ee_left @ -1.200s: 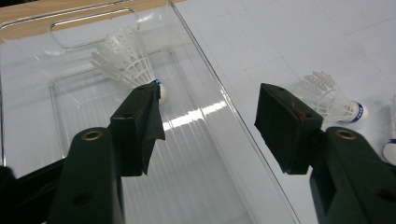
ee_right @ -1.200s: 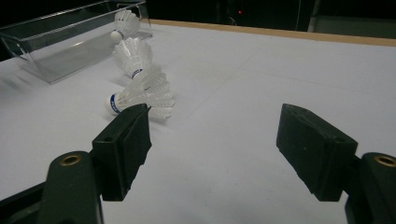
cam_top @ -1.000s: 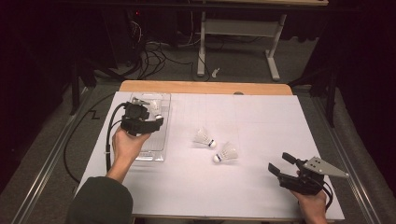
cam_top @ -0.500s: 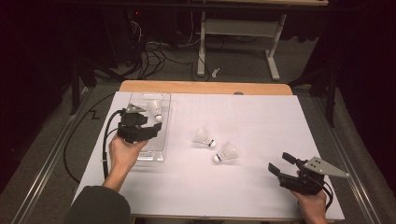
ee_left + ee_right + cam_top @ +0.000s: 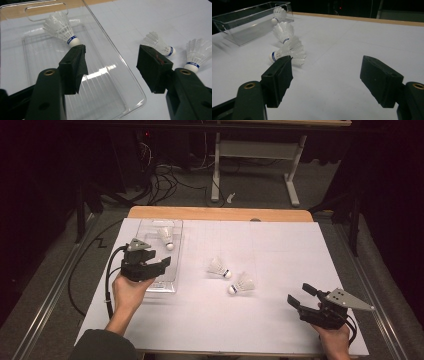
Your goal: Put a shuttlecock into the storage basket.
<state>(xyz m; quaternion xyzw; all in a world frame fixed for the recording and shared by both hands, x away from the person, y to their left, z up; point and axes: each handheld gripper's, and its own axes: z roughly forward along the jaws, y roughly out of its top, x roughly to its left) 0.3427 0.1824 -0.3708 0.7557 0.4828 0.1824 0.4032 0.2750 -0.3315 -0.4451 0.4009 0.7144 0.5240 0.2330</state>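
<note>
Shuttlecock (image 5: 166,238) in clear tray (image 5: 150,287), left gripper (image 5: 159,266) jaws wide, right gripper (image 5: 298,298) jaws wide

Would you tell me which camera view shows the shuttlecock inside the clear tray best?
The left gripper view: the shuttlecock in the tray lies close and sharp, its feathers, blue band and cork all plain. The high view shows it small at the tray's far end; the right gripper view shows it distant, behind the clear wall.
</note>
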